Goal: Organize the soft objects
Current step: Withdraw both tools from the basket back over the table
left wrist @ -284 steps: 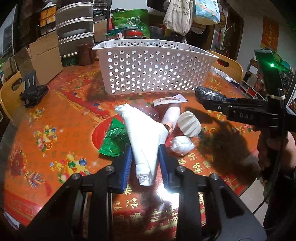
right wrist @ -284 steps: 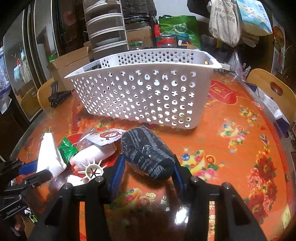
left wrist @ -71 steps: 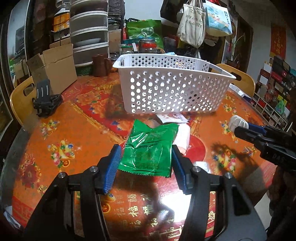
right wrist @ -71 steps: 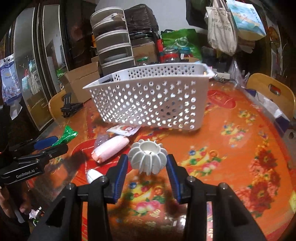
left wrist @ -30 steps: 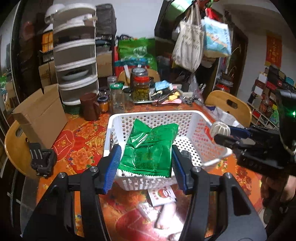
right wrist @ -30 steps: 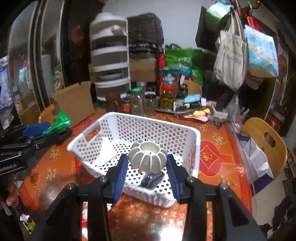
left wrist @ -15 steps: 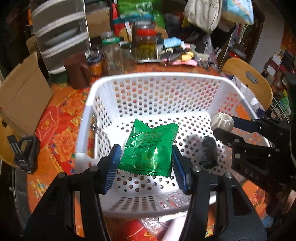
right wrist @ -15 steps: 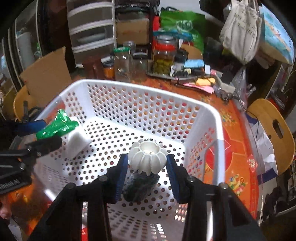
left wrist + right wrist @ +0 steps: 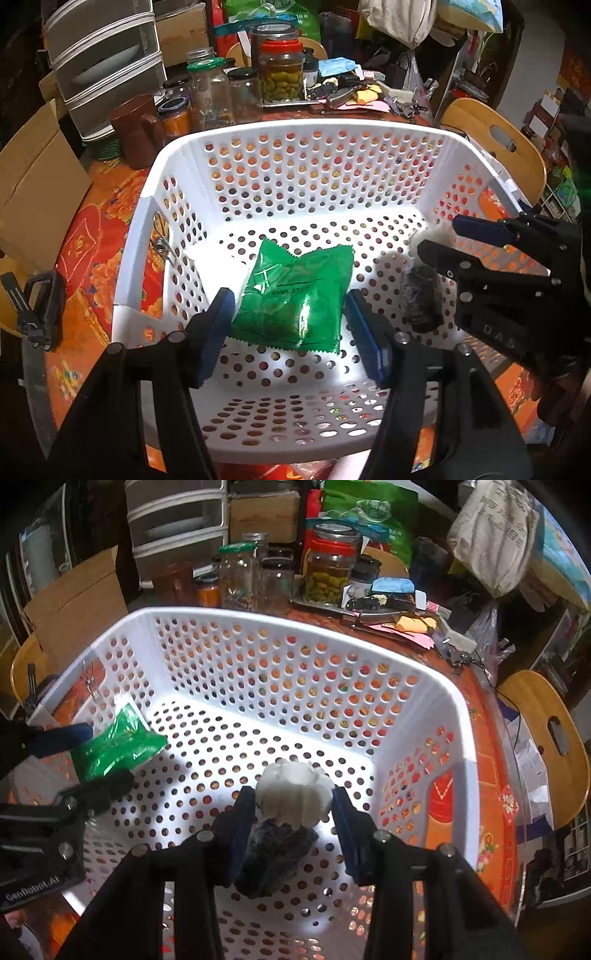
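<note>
At the bottom of the left wrist view the left gripper (image 9: 290,325) points steeply down into the white perforated basket (image 9: 295,127), and its jaws are opening: the green packet (image 9: 295,295) lies between the blue pads, a sliver of gap showing at the right pad while the left pad (image 9: 218,325) sits at the packet's edge, so the squeeze looks released. The packet rests low in the basket, at the centre of the frame. To the right, the right gripper (image 9: 436,236) reaches in from the frame's edge with a white ribbed soft ball (image 9: 430,236) at its tips, and a dark rolled sock (image 9: 421,295) lies on the basket floor just below. In the right wrist view the ball (image 9: 293,794) sits at lower centre between the right gripper's (image 9: 293,812) pads; whether they press on it or merely flank it I cannot tell, since the ball also looks to rest on the sock (image 9: 277,853) beneath it. Beyond the far rim, in the upper part of the frame, glass jars (image 9: 280,74) stand on the red patterned tablecloth (image 9: 92,229), with a cardboard box (image 9: 33,177) at upper left and a wooden chair (image 9: 491,136) at upper right.
</note>
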The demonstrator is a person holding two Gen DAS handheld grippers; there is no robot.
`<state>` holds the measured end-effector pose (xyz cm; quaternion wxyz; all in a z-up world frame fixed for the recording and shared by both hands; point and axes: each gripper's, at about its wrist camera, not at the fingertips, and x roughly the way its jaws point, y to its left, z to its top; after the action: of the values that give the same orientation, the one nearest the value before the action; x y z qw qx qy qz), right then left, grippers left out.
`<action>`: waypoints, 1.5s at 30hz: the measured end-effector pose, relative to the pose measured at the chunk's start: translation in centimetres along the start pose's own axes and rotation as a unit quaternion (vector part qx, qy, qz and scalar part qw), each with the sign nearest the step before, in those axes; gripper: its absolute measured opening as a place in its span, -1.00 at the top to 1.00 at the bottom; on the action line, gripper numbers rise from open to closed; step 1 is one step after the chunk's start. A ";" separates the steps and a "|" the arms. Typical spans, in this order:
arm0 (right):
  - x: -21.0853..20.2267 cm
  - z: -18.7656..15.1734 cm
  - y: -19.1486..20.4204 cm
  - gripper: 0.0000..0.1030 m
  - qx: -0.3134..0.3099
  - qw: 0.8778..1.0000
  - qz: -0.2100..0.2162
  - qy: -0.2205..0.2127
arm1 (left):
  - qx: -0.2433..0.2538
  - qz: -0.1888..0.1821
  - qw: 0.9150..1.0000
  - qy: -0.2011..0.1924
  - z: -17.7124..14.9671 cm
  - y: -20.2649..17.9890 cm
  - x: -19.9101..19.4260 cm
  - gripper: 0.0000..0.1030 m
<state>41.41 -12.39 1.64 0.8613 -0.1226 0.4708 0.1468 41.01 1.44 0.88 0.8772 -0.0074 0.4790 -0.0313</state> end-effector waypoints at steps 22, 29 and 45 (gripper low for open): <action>-10.7 -6.8 -3.3 -0.77 0.042 0.990 0.000 -0.136 | -0.002 -0.011 0.994 -0.109 -7.9 1.0 -12.5 -0.81; -14.0 -12.3 -3.1 -0.77 0.056 0.983 0.003 -0.175 | -0.032 -0.020 0.993 -0.116 -14.5 2.5 -14.2 -0.86; -9.7 -23.8 9.4 -0.73 0.020 0.984 0.115 -0.136 | -0.086 -0.012 0.994 -0.071 -20.5 4.0 -7.5 -0.88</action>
<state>14.56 -13.28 -3.37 0.8970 -0.0288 0.3629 0.2508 19.93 6.23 -4.07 0.9049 -0.0905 0.4160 0.0000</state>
